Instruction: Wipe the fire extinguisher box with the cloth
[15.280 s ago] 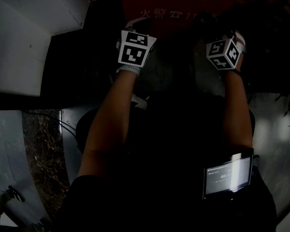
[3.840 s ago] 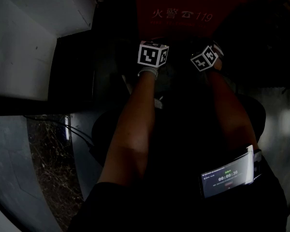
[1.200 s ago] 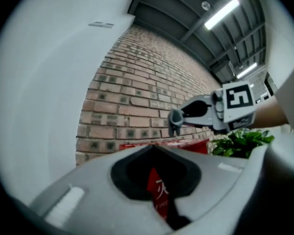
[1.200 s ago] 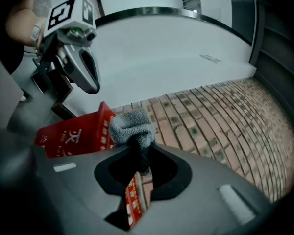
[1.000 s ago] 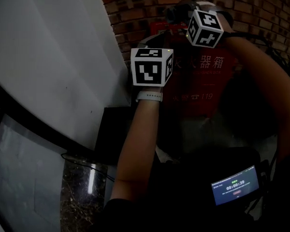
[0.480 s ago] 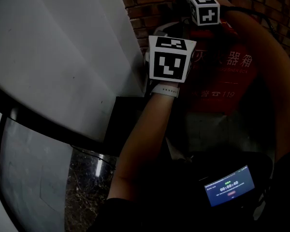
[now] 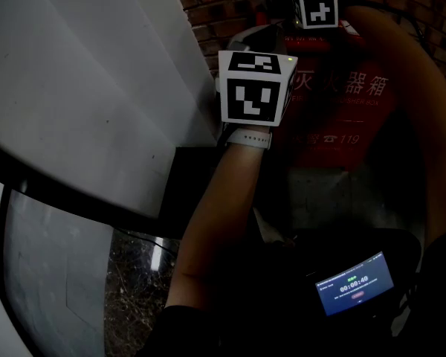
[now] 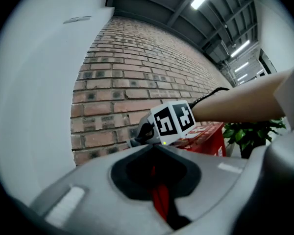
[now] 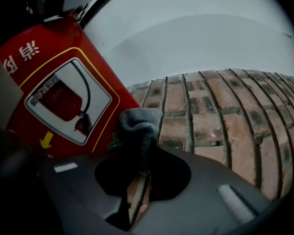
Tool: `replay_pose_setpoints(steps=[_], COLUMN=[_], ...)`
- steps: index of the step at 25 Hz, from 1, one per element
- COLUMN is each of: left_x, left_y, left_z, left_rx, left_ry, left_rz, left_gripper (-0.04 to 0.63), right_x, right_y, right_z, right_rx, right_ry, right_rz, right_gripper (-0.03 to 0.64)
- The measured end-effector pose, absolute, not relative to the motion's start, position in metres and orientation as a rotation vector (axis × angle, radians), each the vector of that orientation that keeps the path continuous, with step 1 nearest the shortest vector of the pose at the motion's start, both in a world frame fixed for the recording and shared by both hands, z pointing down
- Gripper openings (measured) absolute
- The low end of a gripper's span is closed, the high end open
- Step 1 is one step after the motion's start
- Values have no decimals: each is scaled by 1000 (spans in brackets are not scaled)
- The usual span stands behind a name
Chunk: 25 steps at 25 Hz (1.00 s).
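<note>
High on the box [image 7: 342, 117], the right gripper [image 9: 143, 169] still pinches the cloth [image 9: 137, 129].

Grey cloth [image 9: 137, 127] beside red fire extinguisher box [image 7: 334, 117]

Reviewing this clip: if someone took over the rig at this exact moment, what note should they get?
Left gripper: shut, nothing between its jaws, held up by the upper left of the fire extinguisher box.
Right gripper: shut on the grey cloth, raised at the box's upper part, next to the brick wall.
Done: the cloth is gripped and brought to the box. How much has been wiped cannot be told.
Left: wipe the box's faces. Whether the cloth touches the box now is unclear.
</note>
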<state>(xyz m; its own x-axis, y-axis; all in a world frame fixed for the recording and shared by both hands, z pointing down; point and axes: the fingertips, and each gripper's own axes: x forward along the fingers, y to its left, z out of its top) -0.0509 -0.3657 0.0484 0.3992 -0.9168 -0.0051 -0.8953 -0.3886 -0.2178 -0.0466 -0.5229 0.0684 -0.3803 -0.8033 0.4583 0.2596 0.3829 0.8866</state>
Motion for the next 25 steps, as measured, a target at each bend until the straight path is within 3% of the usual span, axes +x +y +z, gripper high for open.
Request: replay_pose_setpoints(steps=[14,25], left_x=[22,33], left_y=[-362,-369], left_z=[52,56], left_rx=[-2543,-2490], left_ry=[1508,1570], left_rz=[-228,-283], left_gripper=[3,3], right_x=[80,190], right_y=[-522,-526], right_z=[66,70], right_rx=[621,734], right_ry=[-1557,-1549], right_rz=[-1077,-930], right_gripper=[41,40])
